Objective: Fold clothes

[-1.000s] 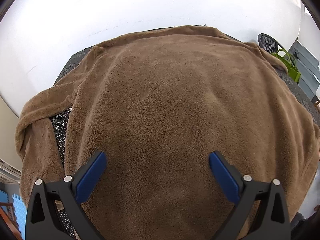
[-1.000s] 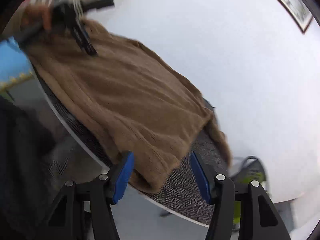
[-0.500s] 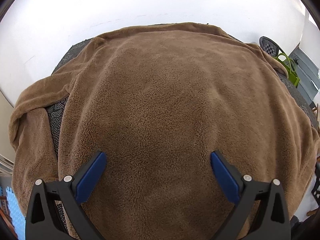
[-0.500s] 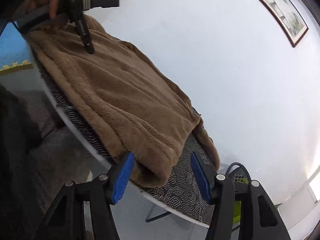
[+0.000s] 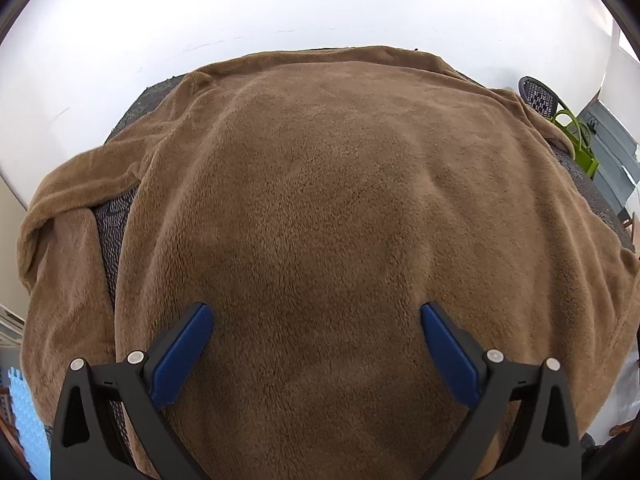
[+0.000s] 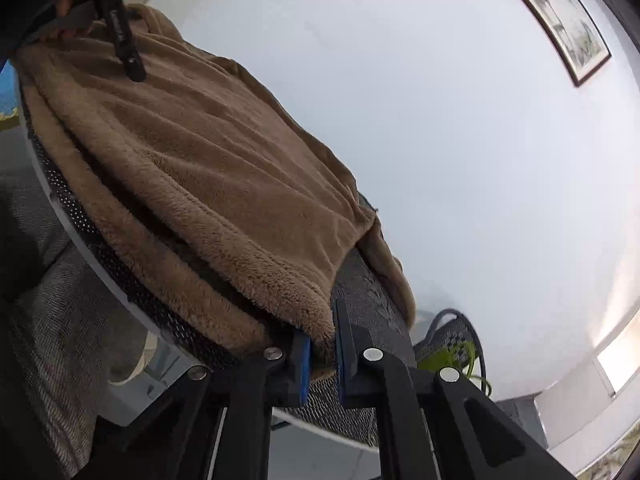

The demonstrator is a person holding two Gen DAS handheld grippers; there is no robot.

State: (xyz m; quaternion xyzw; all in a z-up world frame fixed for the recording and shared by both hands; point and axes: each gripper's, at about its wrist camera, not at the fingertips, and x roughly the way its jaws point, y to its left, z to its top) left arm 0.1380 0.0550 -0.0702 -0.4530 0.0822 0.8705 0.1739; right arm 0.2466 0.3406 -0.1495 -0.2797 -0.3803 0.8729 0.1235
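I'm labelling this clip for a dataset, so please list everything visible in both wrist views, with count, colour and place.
fleece garment: one, brown, spread over the table, a sleeve hanging off one side
table: one, dark patterned top, under the garment
chair: one, dark mesh, by the wall past the table
green frame: one, lime, beside the chair
framed picture: one, dark frame, on the white wall
foam mat: one, light blue, on the floor
left gripper: black with blue pads, open above the garment
right gripper: black with blue pads, shut on the garment's corner
hand: one, holding the left gripper
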